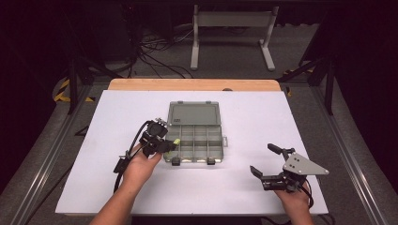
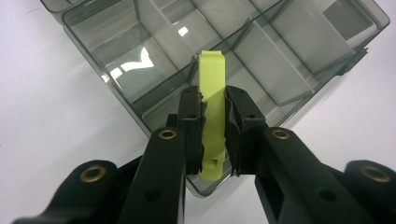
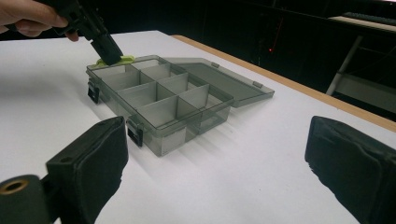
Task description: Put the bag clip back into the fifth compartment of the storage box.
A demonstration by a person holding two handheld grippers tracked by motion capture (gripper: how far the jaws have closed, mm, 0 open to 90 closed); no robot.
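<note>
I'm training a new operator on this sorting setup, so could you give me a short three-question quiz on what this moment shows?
1. True or false: the left claw is shut on the yellow-green clip.
2. Multiple choice: the lid of the compartment box is A) shut and latched, B) open and lying flat on the table behind the box, C) taken off and set at the right claw.
3. Fill the gap: the right claw stands ____ with nothing between its jaws, on the white table apart from the box.

Key
1. True; the pads press the clip from both sides, above the box's corner.
2. B.
3. Open.
</note>
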